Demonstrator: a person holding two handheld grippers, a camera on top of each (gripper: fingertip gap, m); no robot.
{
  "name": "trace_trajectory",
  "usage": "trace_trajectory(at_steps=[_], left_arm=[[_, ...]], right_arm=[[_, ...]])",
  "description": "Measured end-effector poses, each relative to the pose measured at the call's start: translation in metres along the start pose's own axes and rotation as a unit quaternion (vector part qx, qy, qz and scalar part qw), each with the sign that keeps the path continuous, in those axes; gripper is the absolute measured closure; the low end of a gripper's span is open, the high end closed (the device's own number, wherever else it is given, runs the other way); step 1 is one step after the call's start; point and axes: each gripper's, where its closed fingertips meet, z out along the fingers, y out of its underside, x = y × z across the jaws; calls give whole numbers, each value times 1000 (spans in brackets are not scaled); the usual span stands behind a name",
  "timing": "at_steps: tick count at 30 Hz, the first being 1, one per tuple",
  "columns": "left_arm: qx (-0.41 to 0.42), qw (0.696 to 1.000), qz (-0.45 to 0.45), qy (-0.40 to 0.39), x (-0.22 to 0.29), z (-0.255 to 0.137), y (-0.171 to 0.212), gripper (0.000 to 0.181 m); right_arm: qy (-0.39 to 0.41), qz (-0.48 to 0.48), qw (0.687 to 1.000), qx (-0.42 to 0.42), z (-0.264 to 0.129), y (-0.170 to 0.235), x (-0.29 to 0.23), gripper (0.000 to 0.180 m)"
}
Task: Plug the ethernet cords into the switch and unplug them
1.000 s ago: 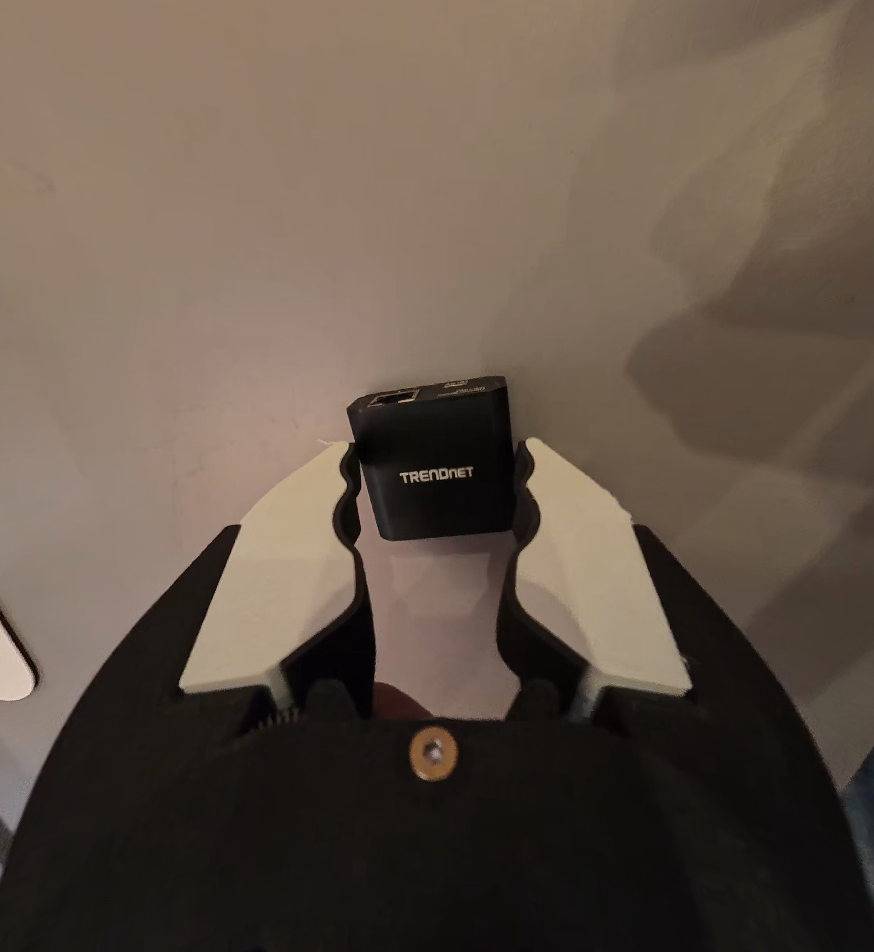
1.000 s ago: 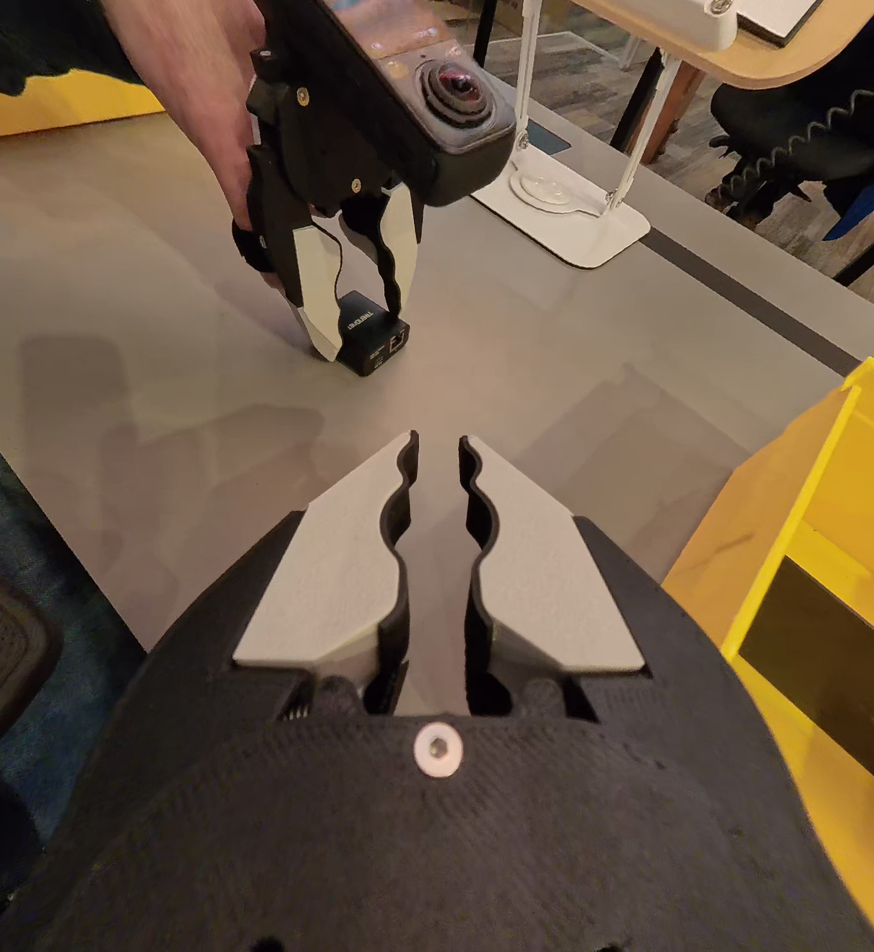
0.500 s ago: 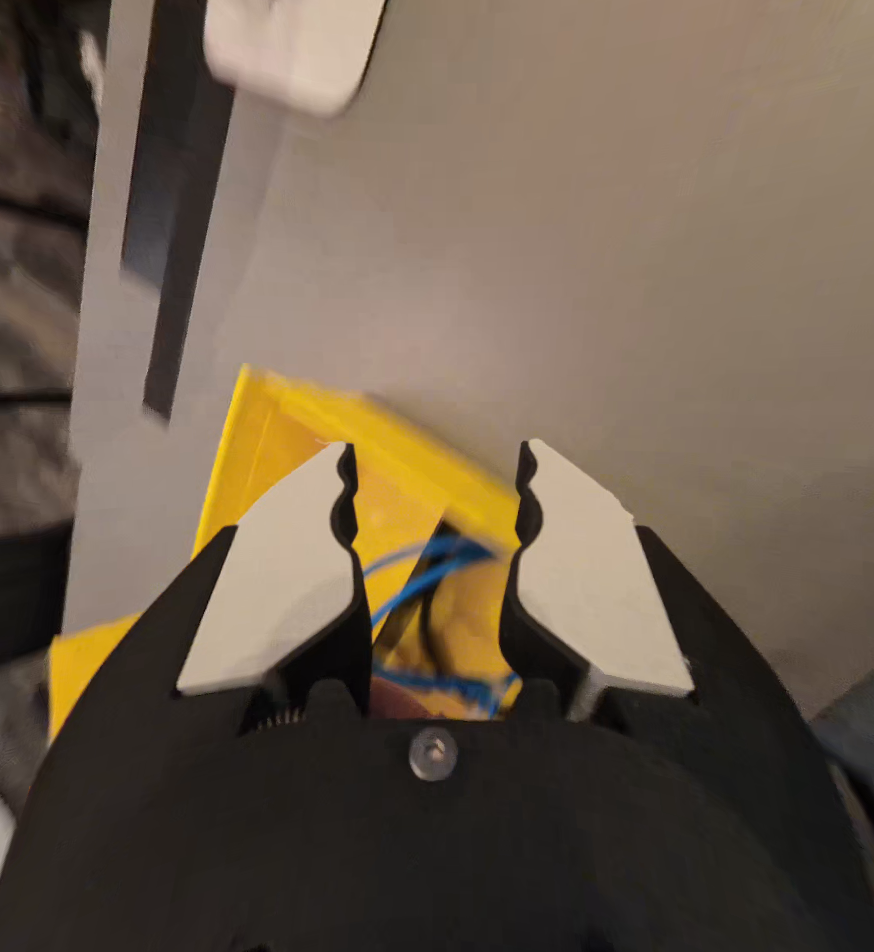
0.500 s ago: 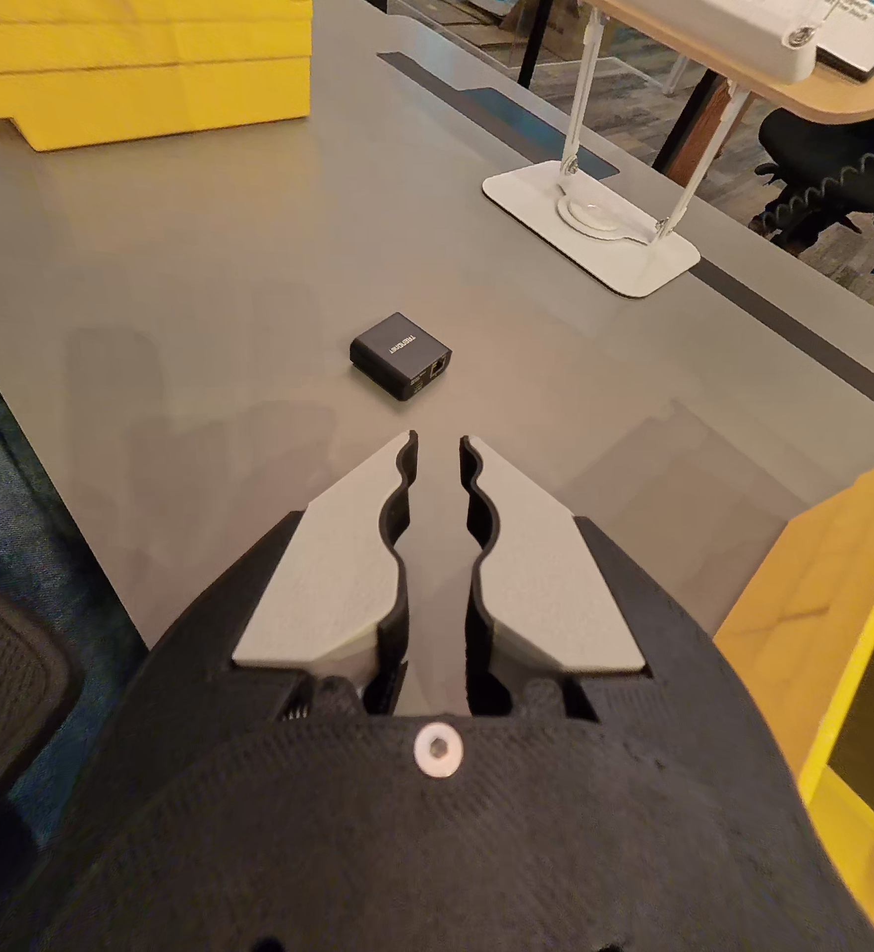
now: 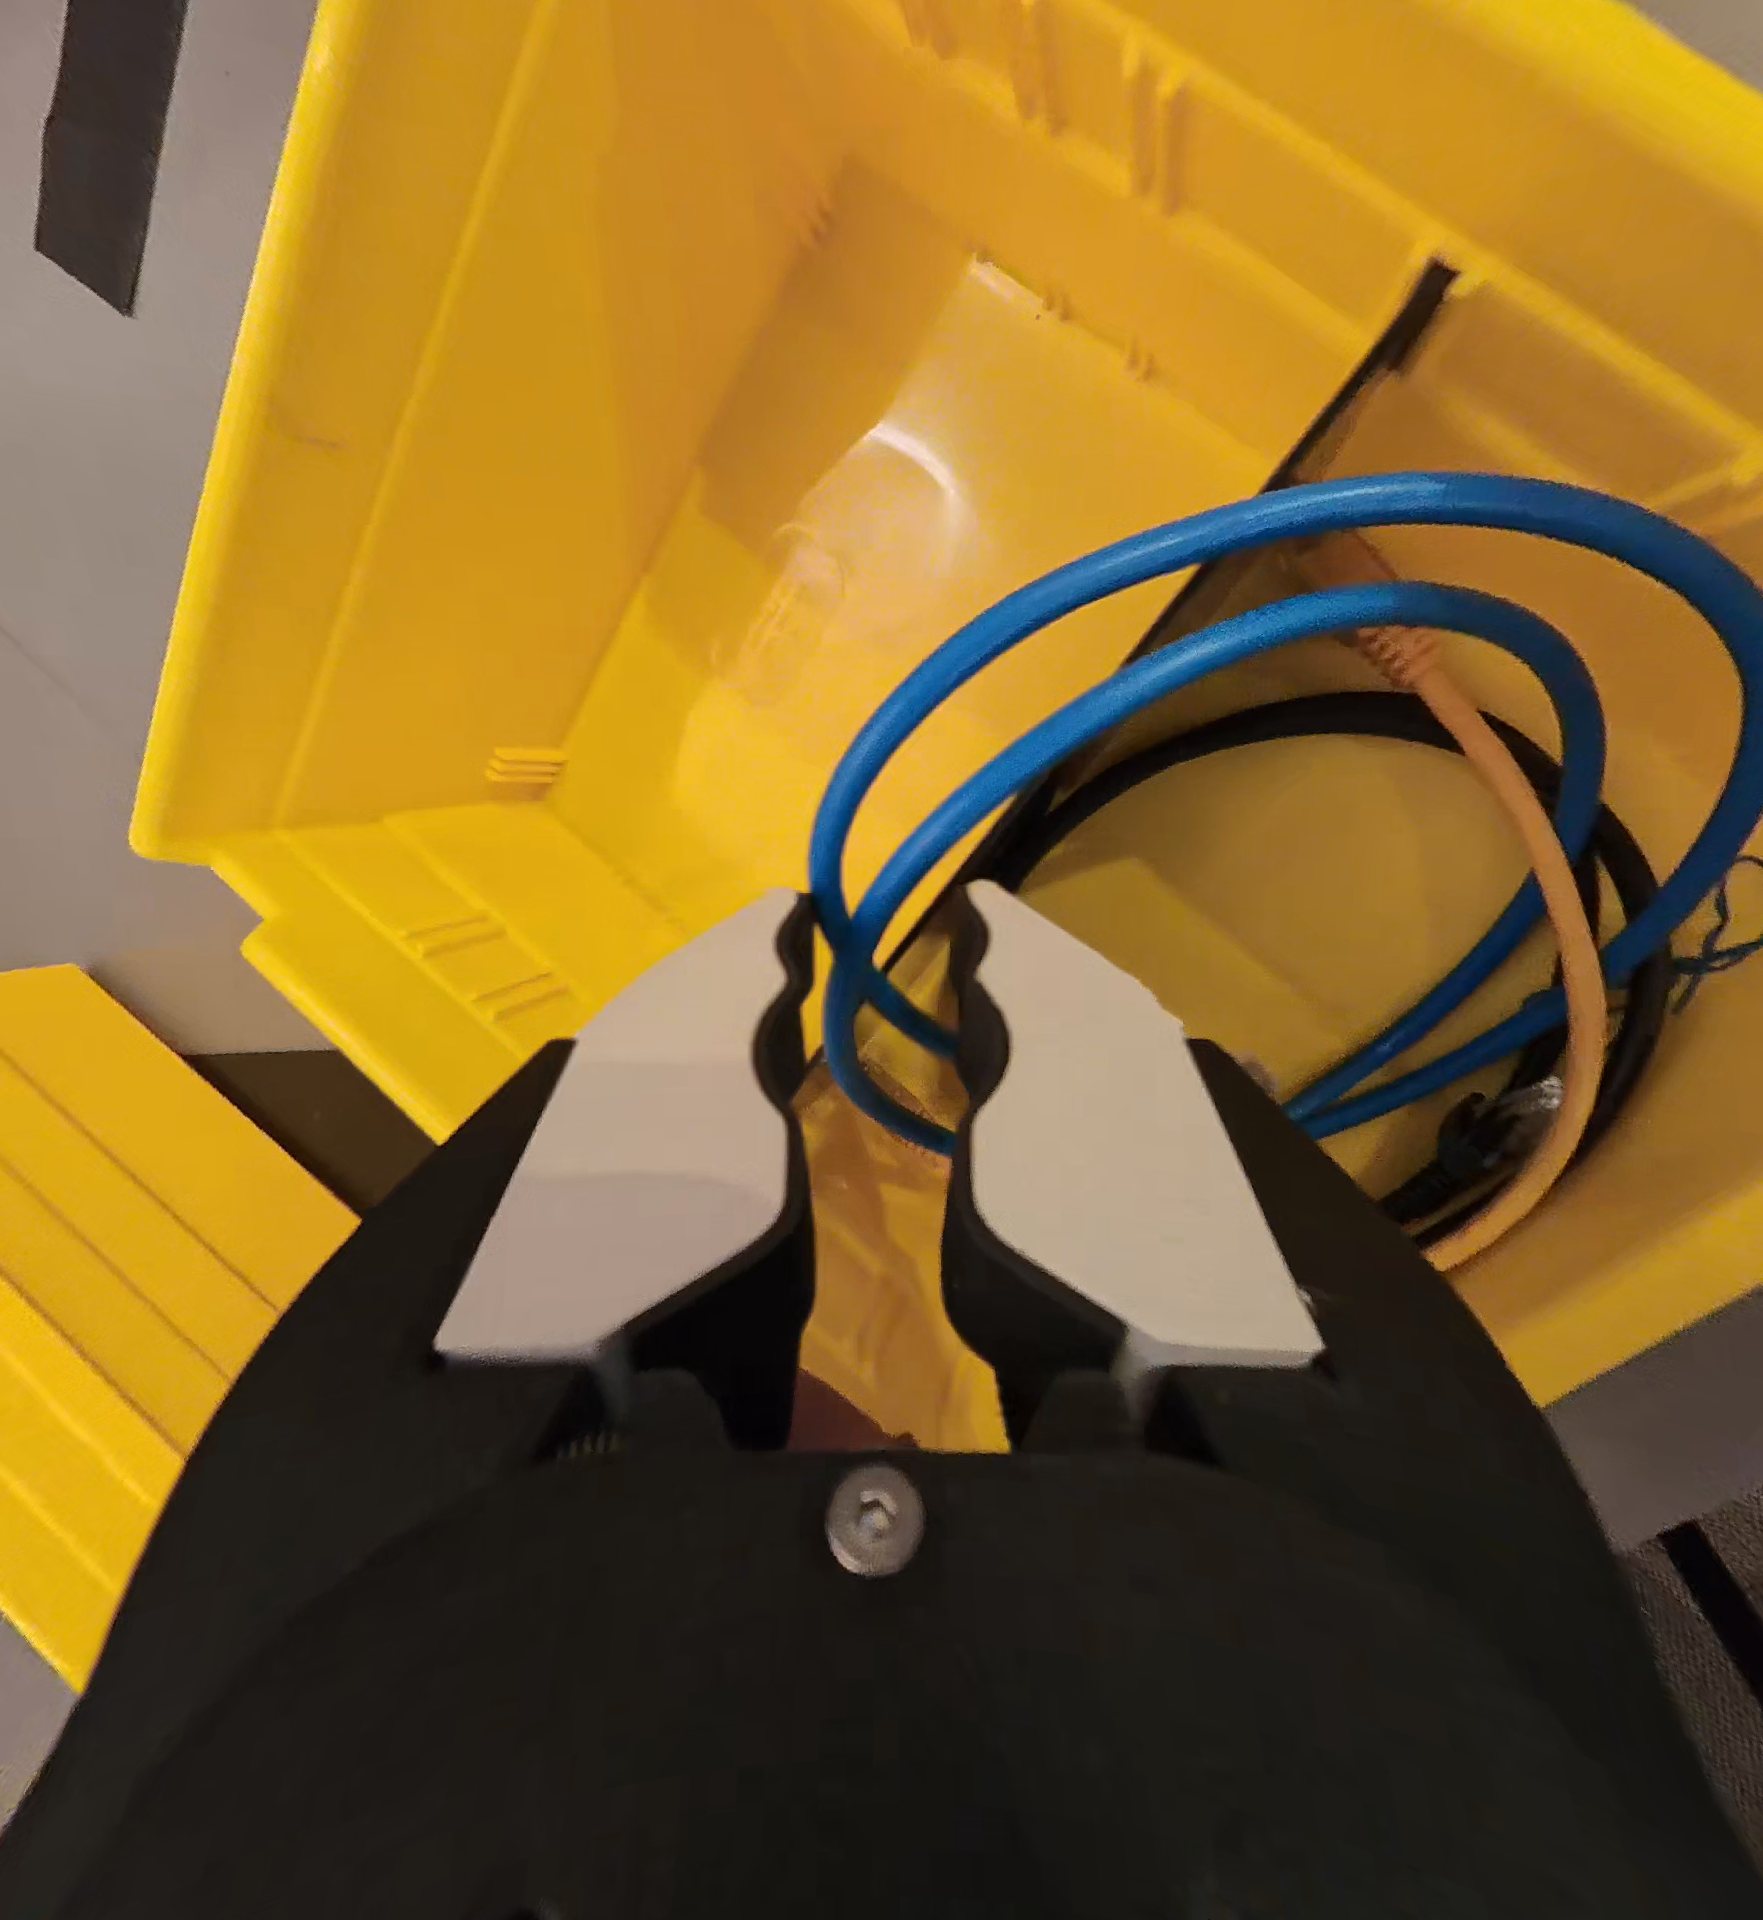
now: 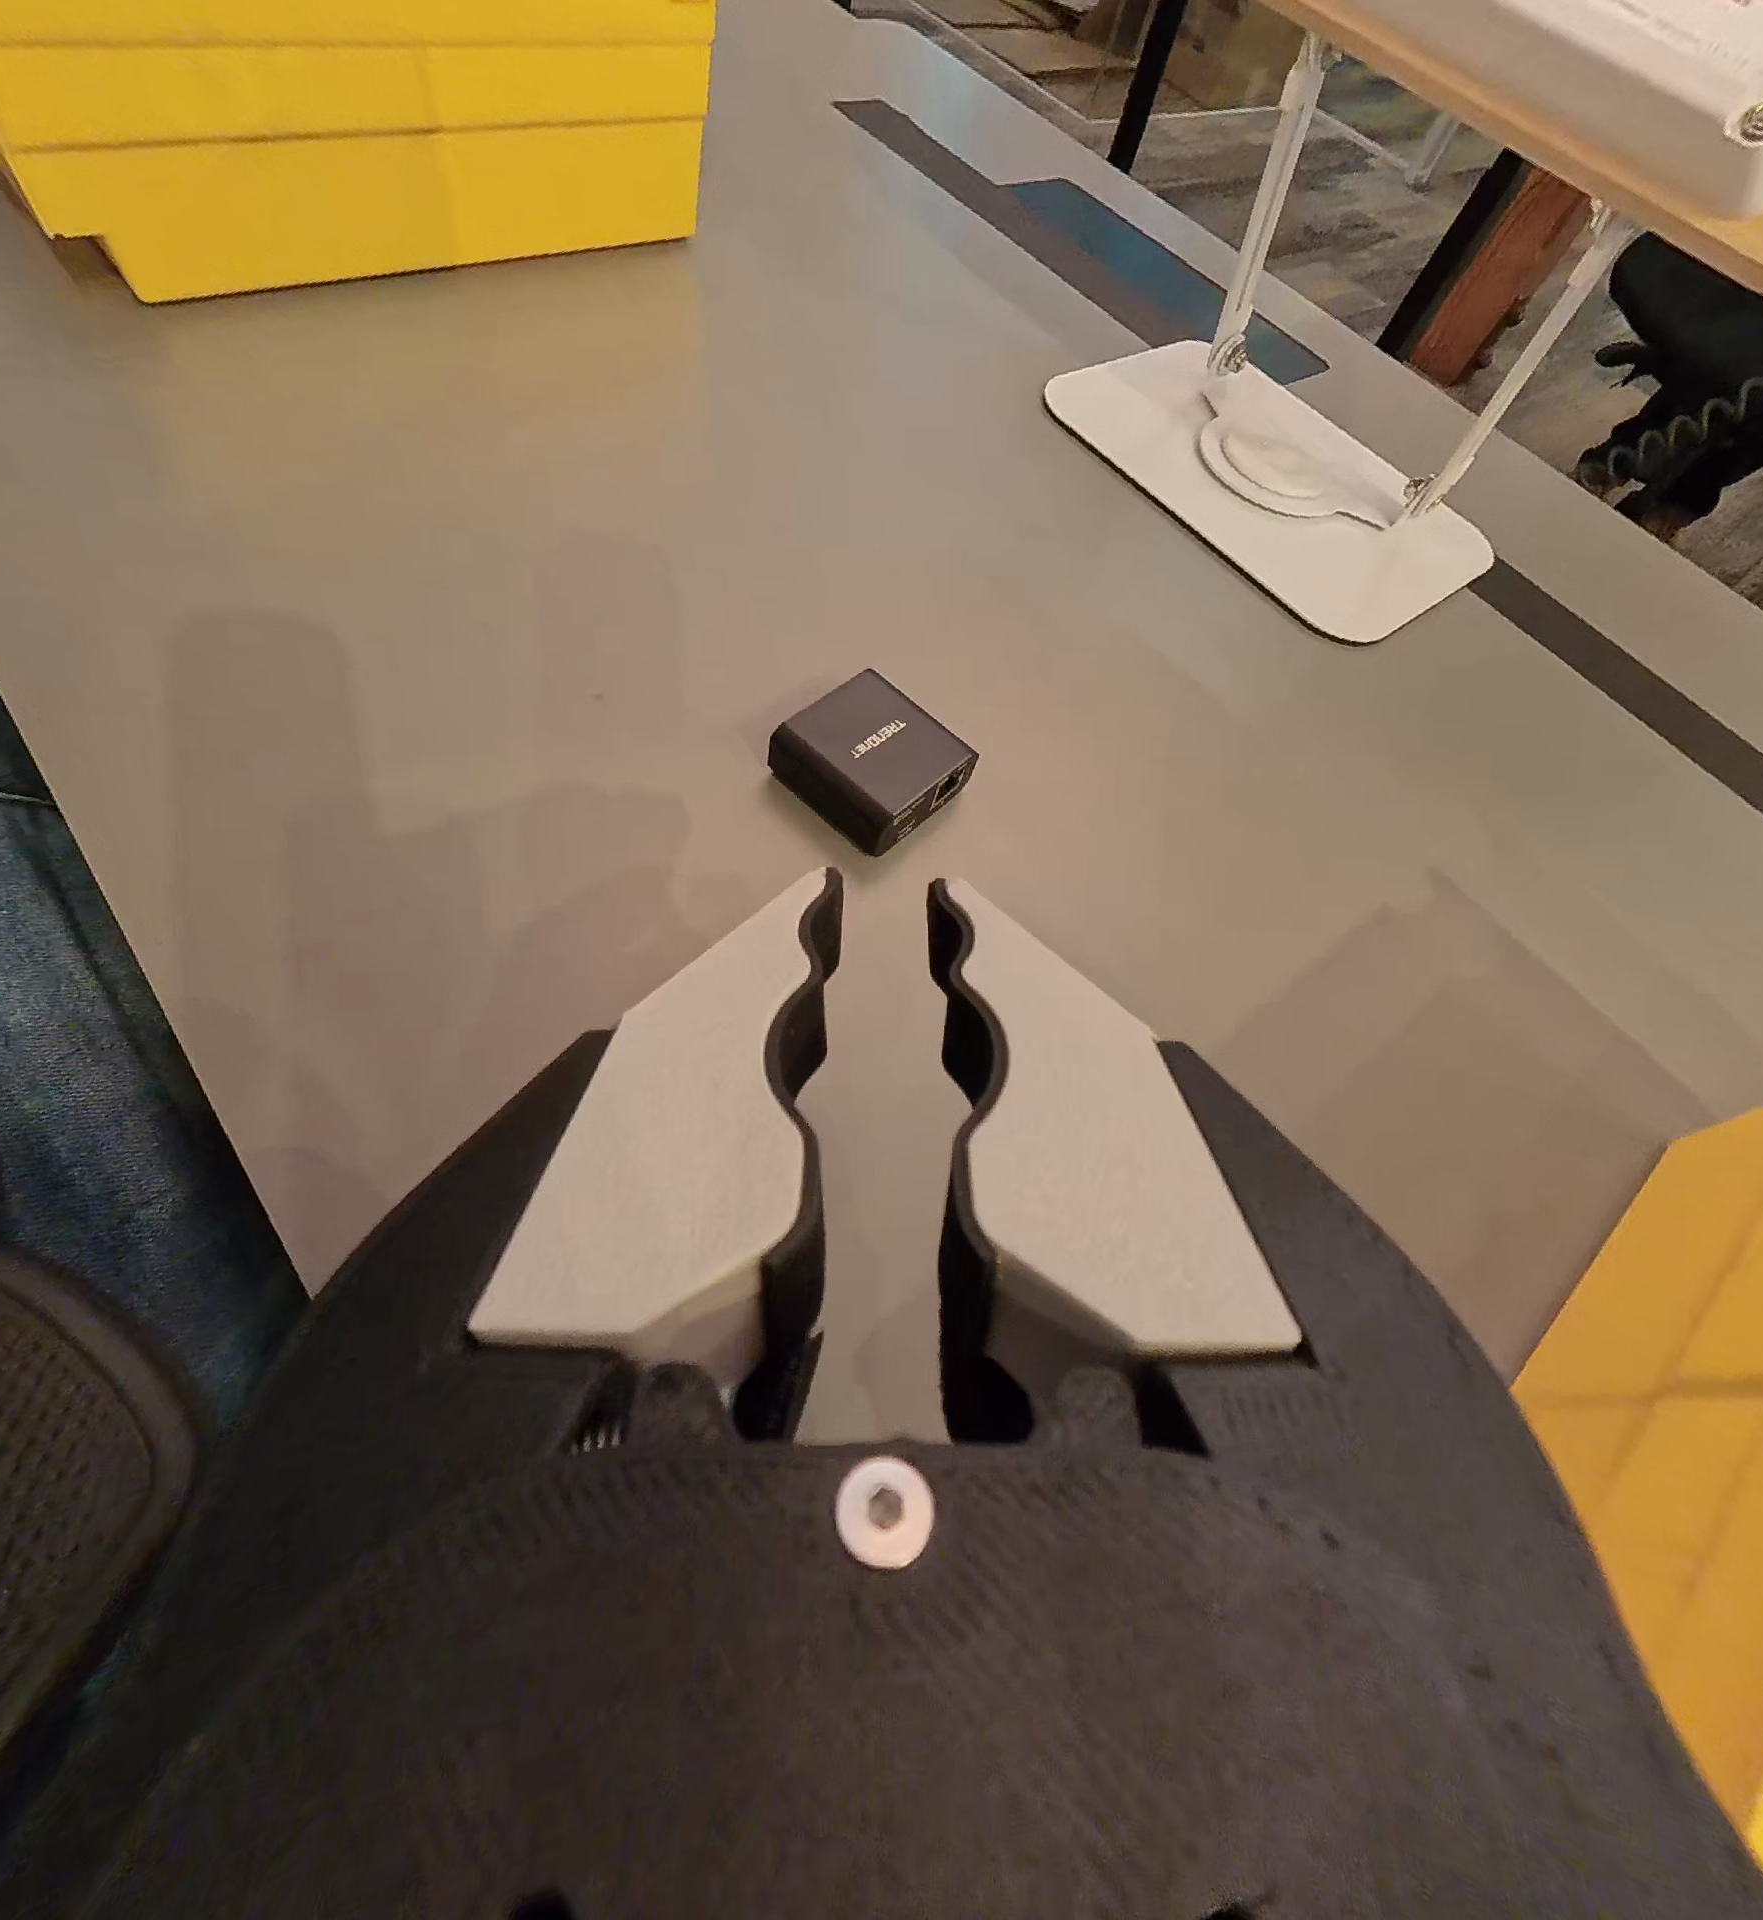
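Observation:
The small black switch [image 6: 872, 758] lies on the grey table [image 6: 441, 520], its port facing right. It sits just beyond my right gripper [image 6: 884, 883], which is empty with its jaws only a narrow gap apart. My left gripper [image 5: 887, 904] is over a yellow bin [image 5: 337, 520] that holds coiled cords. Two strands of a looped blue ethernet cord [image 5: 1272, 509] pass between its half-closed fingers, which stand about a finger-width apart and are not clamped tight. An orange cord [image 5: 1552, 883] and a black cable [image 5: 1646, 935] lie in the same compartment.
A black divider [image 5: 1376, 343] splits the bin. Flat yellow pieces [image 5: 77, 1195] lie left of it. In the right wrist view there is a yellow stack [image 6: 337, 135] at the far left, a white lamp base [image 6: 1272, 488] at the far right, a yellow bin edge [image 6: 1687, 1351] at the right and a chair [image 6: 25, 1455] below the table edge. About 55 cm separates my left fingertips from my right. The small black switch [image 6: 872, 758] is closer to my right gripper, around 12 cm from its tips; the left tips are 45 cm off.
My left gripper let go of the switch, swung over to the yellow bin and narrowed its jaws around the blue cord. The right gripper drifted slightly; the switch stays on the table.

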Motion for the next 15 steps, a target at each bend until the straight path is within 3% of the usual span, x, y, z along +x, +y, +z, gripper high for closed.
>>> trace_trajectory(at_steps=[2,15], left_arm=[[7,1000,2,-21,-4,-7,2,170],[81,990,-23,-111,-27,-91,-12,175]], right_arm=[[-3,3,1000,1,0,1,0,165],[-10,1,1000,12,5,-2,-1,165]])
